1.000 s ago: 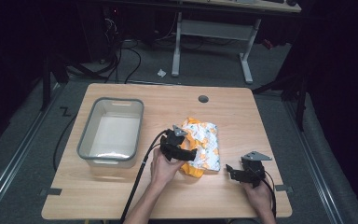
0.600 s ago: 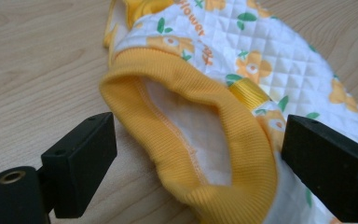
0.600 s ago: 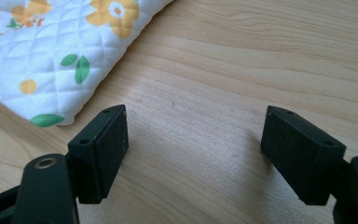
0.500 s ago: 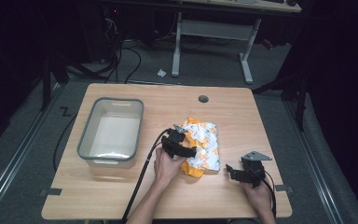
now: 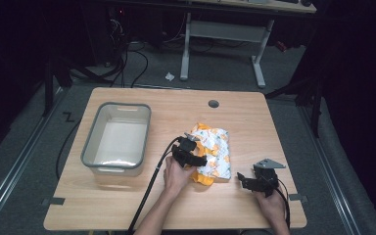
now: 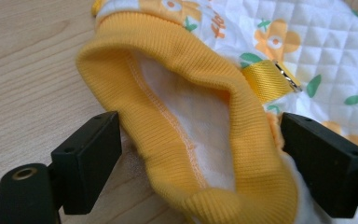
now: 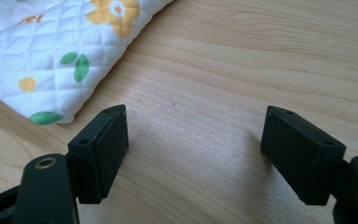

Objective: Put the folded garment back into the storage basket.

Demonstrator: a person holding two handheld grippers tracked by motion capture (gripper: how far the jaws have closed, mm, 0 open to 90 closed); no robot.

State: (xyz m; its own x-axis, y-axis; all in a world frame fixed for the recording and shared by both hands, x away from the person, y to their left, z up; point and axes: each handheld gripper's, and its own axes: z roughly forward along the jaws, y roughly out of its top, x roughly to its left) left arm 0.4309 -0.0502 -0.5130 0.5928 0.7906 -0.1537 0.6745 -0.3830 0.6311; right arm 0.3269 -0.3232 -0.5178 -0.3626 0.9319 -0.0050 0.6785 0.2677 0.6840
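Note:
A folded white quilted garment (image 5: 214, 149) with orange flowers lies at the middle of the wooden table (image 5: 254, 122). Its yellow ribbed cuff (image 6: 191, 116) gapes open at the near left corner. My left gripper (image 5: 194, 157) is low at that corner, and the cuff lies between its jaws (image 6: 200, 158). The jaws have just been closing a little but still stand wide, the pads barely at the fabric's edges. My right gripper (image 5: 245, 179) rests to the garment's right, open (image 7: 193, 140) over bare wood, with the garment's corner (image 7: 51, 51) just beyond its left jaw.
A grey plastic bin (image 5: 90, 147) stands on the left part of the table, with nothing visible inside. A round cable hole (image 5: 213, 104) sits near the far edge. Cables trail from both grippers toward the near edge.
My left gripper has sunk and shifted slightly onto the garment's near left corner. The right gripper has stayed where it was.

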